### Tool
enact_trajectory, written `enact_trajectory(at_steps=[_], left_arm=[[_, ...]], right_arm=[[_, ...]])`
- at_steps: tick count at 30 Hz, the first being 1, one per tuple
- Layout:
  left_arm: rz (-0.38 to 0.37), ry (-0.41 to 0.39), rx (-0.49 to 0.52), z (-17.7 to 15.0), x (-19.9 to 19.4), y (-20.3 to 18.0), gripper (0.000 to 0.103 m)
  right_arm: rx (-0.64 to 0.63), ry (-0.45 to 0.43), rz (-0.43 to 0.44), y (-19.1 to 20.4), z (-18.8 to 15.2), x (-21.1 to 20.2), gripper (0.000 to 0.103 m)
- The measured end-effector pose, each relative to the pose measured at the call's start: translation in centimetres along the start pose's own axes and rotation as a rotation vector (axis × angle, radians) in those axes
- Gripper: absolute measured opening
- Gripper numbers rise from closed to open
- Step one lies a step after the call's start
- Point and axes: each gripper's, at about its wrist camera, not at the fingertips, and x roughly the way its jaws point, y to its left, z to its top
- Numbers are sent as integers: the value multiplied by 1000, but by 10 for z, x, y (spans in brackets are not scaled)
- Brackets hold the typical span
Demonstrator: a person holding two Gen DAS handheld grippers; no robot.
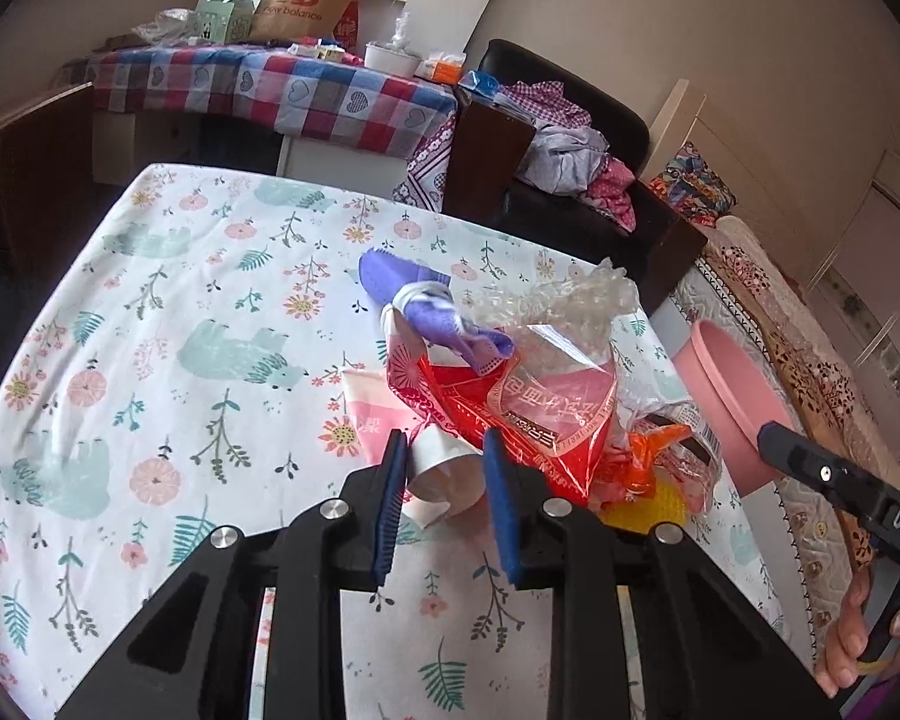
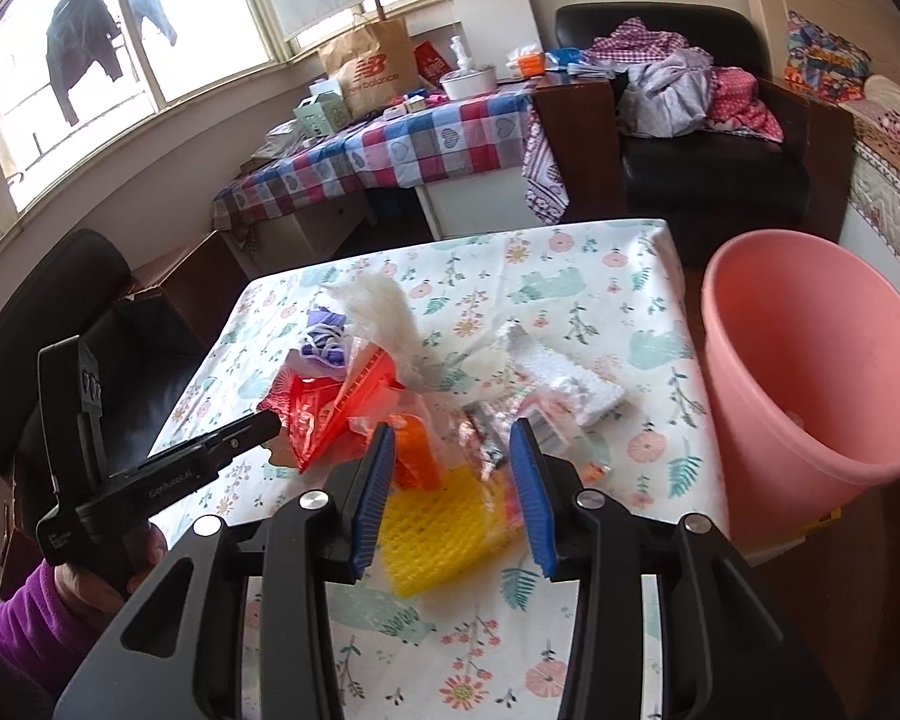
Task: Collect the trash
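Observation:
A heap of trash lies on the floral tablecloth (image 1: 150, 312): a red plastic bag (image 1: 510, 408), a purple wrapper (image 1: 426, 312), clear crumpled plastic (image 1: 576, 300), a white paper cup (image 1: 444, 468) and a yellow net (image 2: 438, 534). My left gripper (image 1: 444, 450) is open, its blue pads on either side of the paper cup. My right gripper (image 2: 456, 450) is open, low over the yellow net and an orange piece (image 2: 417, 450). White foam wrap (image 2: 564, 378) lies beyond. A pink bin (image 2: 810, 384) stands beside the table's right edge.
A checked-cloth side table (image 2: 426, 138) with a paper bag (image 2: 369, 66) and boxes stands behind. A black armchair (image 2: 720, 162) holds clothes. A bed (image 1: 798, 324) runs along the right. A dark chair (image 2: 60, 324) sits at the table's left.

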Motion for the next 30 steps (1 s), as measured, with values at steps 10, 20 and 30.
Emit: enact_trajectory(at_steps=[10, 20, 30], left_arm=[[43, -82, 66, -13, -44, 4, 23], [41, -97, 0, -22, -63, 29, 23], [31, -109, -23, -22, -67, 36, 23]], right_arm=[[-59, 29, 72, 32, 23, 30, 40], [-181, 23, 68, 78, 53, 54, 40], [-311, 40, -13, 108, 67, 91, 40]])
